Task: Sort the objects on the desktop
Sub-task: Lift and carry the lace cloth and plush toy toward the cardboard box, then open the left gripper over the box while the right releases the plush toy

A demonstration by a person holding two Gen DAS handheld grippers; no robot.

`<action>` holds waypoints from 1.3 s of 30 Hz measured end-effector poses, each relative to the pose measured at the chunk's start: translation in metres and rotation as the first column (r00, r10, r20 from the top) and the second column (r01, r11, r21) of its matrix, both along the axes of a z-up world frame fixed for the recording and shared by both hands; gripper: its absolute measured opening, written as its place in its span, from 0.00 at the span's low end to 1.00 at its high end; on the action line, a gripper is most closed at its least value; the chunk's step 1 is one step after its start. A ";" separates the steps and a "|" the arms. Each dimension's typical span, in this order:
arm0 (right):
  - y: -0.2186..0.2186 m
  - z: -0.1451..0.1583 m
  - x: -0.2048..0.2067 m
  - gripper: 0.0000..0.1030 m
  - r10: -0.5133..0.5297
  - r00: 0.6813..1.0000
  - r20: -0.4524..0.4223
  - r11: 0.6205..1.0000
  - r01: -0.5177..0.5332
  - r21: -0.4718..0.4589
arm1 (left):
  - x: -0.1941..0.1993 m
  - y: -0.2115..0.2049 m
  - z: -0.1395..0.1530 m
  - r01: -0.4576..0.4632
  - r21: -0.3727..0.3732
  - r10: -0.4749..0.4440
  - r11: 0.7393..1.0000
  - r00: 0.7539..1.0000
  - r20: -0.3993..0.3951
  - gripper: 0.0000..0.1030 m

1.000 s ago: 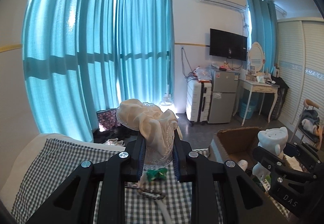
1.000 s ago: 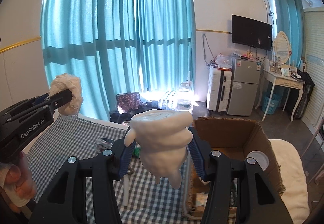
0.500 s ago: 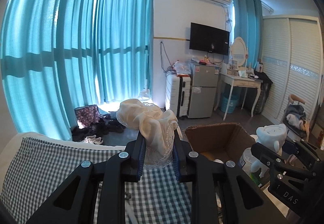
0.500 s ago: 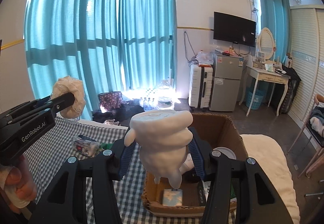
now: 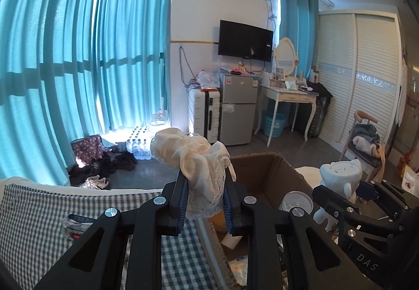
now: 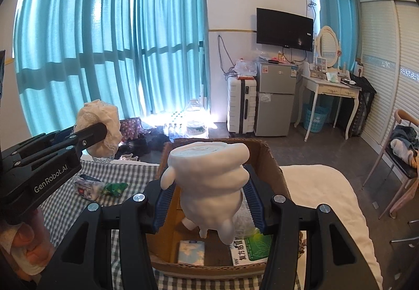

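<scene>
My left gripper point(image 5: 205, 201) is shut on a cream lace-trimmed cloth point(image 5: 193, 159), held up over the left rim of the open cardboard box point(image 5: 264, 167). In the right wrist view that same cloth point(image 6: 100, 119) shows at the left in the left gripper point(image 6: 86, 138). My right gripper point(image 6: 207, 201) is shut on a white figurine point(image 6: 209, 180), which hangs over the inside of the cardboard box point(image 6: 264, 159). The figurine point(image 5: 340, 180) also shows at the right of the left wrist view, held in the right gripper point(image 5: 343, 193).
The box holds a tissue pack point(image 6: 191, 252), a green-and-white packet point(image 6: 251, 245) and a round clear lid point(image 5: 296, 202). On the checked tablecloth point(image 6: 131, 174) lie a small wrapped pack point(image 6: 86, 186) and a green wrapper point(image 6: 115, 187). A white cushion point(image 6: 327, 185) is right of the box.
Both grippers have swung right with their loads. The box has come from the right side to under the figurine, and the cloth now hangs at the box's left rim.
</scene>
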State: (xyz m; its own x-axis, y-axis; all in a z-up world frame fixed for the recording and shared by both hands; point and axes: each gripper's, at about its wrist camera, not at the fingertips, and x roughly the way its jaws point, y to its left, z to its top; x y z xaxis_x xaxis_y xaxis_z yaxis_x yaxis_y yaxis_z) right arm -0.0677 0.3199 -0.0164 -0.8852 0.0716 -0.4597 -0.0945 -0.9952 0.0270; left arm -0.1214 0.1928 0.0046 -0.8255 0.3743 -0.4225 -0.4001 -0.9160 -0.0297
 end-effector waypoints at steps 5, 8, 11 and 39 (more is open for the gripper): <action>0.020 -0.011 -0.006 0.49 -0.023 0.999 0.025 1.000 0.023 -0.010 | -0.007 0.019 -0.013 0.032 -0.018 -0.031 0.999 0.999 0.026 0.23; 0.032 -0.021 -0.006 0.49 -0.031 0.998 0.047 0.999 0.032 -0.020 | -0.011 0.031 -0.024 0.050 -0.029 -0.048 0.998 0.998 0.051 0.23; 0.043 -0.031 -0.005 0.49 -0.036 0.997 0.071 0.999 0.037 -0.026 | -0.016 0.043 -0.034 0.064 -0.036 -0.061 0.997 0.995 0.077 0.23; 0.047 -0.103 -0.076 0.47 0.003 0.965 0.261 0.999 0.007 -0.040 | -0.067 0.085 -0.086 0.120 -0.105 -0.093 0.987 0.967 0.236 0.57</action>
State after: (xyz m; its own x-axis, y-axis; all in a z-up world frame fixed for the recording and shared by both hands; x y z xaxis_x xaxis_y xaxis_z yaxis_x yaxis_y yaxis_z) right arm -0.1433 0.3664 -0.1191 -0.7343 0.0501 -0.6770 -0.1056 -0.9936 0.0410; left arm -0.1887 0.2774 -0.0814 -0.6593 0.3911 -0.6422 -0.4904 -0.8711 -0.0271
